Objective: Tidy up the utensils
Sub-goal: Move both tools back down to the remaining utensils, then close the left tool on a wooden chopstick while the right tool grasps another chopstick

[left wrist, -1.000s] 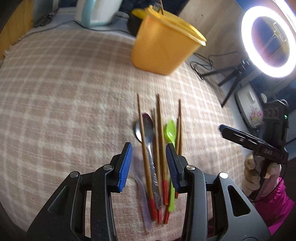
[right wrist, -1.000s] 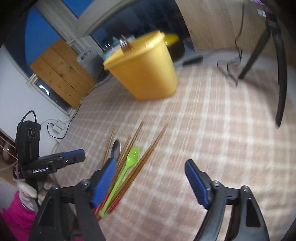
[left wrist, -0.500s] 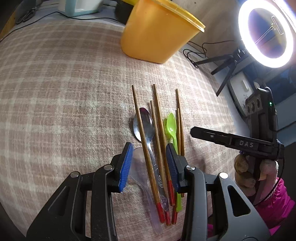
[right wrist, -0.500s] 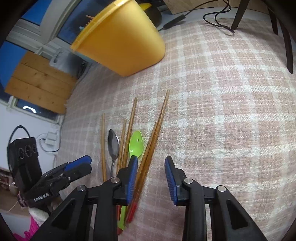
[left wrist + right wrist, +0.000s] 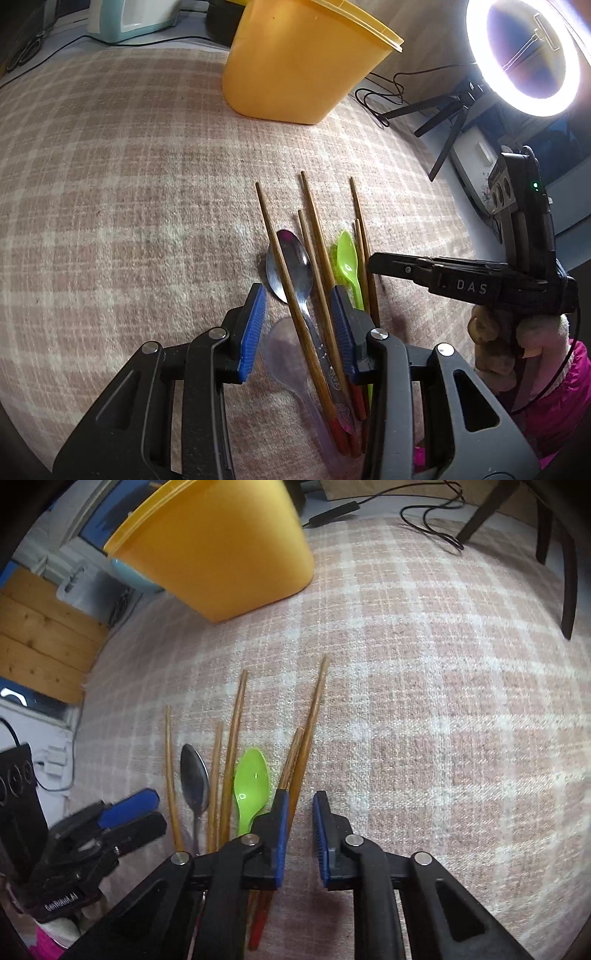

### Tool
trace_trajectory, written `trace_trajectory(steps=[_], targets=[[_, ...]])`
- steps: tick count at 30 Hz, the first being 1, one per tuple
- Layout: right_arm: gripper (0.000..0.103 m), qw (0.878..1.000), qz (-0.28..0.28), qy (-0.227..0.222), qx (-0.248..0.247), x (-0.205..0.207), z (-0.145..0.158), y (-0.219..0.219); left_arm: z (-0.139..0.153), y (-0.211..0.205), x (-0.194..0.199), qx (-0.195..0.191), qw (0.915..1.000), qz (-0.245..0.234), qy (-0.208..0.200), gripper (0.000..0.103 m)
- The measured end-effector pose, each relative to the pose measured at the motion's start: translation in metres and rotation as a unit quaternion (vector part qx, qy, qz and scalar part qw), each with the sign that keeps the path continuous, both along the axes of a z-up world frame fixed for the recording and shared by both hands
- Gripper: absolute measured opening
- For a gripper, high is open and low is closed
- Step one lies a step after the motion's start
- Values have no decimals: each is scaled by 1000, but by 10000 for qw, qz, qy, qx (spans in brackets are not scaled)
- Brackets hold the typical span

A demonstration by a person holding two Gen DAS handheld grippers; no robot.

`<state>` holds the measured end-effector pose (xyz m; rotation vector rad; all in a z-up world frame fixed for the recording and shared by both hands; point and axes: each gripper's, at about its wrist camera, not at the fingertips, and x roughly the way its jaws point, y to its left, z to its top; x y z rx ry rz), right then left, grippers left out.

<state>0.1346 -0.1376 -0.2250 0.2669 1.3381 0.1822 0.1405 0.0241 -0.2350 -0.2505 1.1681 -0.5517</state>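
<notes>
Several red-tipped wooden chopsticks [image 5: 314, 229], a metal spoon [image 5: 295, 266], a green plastic spoon [image 5: 347, 262] and a clear plastic spoon [image 5: 291, 354] lie side by side on the checked cloth. My left gripper [image 5: 299, 325] is open just above them, its jaws astride the metal spoon and two chopsticks. My right gripper [image 5: 299, 834] is narrowly open and empty, low over the rightmost chopsticks [image 5: 310, 716], next to the green spoon [image 5: 251, 779]. It also shows in the left wrist view [image 5: 373, 258].
A yellow bucket [image 5: 306, 62] stands at the back of the cloth, seen also in the right wrist view [image 5: 221, 542]. A ring light on a tripod [image 5: 524, 59] and cables [image 5: 384, 99] are at the right. A kettle [image 5: 129, 18] stands behind.
My right gripper has narrowed its jaws and come down over the rightmost chopsticks. My left gripper has edged forward and lower over the utensils, still open.
</notes>
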Motion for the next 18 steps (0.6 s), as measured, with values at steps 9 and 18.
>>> trace_trajectory(steps=[9, 18], targets=[[8, 9994, 304, 174, -58, 17, 0, 7, -9, -8, 11, 165, 9997, 153, 129, 28], [6, 9973, 701, 169, -155, 29, 0, 24, -24, -13, 17, 91, 9988, 267, 394, 7]])
